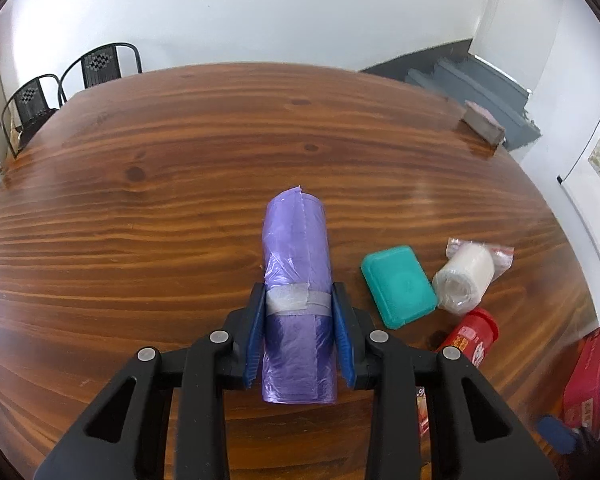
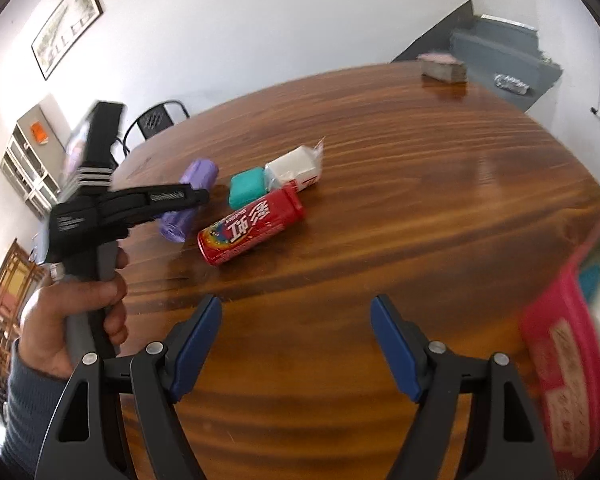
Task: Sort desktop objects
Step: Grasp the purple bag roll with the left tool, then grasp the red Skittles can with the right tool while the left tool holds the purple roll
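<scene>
A roll of purple plastic bags bound with a grey band [image 1: 298, 300] is shown lying on the polished brown wooden bench [image 1: 160, 200], clasped at the band between the blue-padded fingers [image 1: 256, 332] of the left gripper [image 1: 299, 332], which are drawn in against its two sides. To the right of the roll, a teal rounded plastic case [image 1: 398, 290] is set, with a white roll in a clear bag [image 1: 466, 276] just beside it and a red printed cylindrical can [image 1: 470, 336] lying on its side near both. In the right wrist view, the right gripper [image 2: 296, 344] is held above bare wood with its fingers [image 2: 198, 344] spread wide and nothing between them. A blurred red carton [image 2: 560, 364] is seen at the right edge. A small grey block [image 2: 444, 66] rests at the far edge of the bench.
</scene>
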Demonstrator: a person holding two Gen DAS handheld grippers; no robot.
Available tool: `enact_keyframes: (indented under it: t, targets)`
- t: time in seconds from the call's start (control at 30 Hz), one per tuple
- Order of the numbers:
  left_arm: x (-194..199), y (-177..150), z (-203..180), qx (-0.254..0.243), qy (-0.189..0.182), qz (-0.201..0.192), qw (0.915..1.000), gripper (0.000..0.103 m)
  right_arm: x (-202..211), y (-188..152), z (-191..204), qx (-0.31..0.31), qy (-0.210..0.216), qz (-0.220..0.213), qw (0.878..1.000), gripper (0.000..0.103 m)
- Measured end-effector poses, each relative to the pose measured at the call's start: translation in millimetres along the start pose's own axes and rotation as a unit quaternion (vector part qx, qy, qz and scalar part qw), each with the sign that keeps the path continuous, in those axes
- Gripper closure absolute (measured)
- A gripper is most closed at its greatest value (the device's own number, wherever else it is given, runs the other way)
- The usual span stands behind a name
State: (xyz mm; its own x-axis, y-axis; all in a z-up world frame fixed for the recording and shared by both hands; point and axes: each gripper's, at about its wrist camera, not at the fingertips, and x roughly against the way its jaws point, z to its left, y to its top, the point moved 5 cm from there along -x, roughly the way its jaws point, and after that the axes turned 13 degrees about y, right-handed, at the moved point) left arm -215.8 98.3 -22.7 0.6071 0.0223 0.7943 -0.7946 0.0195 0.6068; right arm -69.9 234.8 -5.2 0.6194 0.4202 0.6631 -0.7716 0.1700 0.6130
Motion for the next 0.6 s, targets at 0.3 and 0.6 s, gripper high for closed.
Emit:
enact_keyframes:
  t: [0.3,0.6]
  targets:
    - [21.9,16.4,13.1,0.028,-0.015,-0.026,0.9992,0.069,-45.0,20.8,8.5,-0.059,0.05,0.03,0.997,0.023]
    - [31.3,17.6,23.7,0.049,-0.023,-0.028,0.9981,0.069,-82.9,44.2,22.3,-0.035,-0.047,0.023,0.998,0.023]
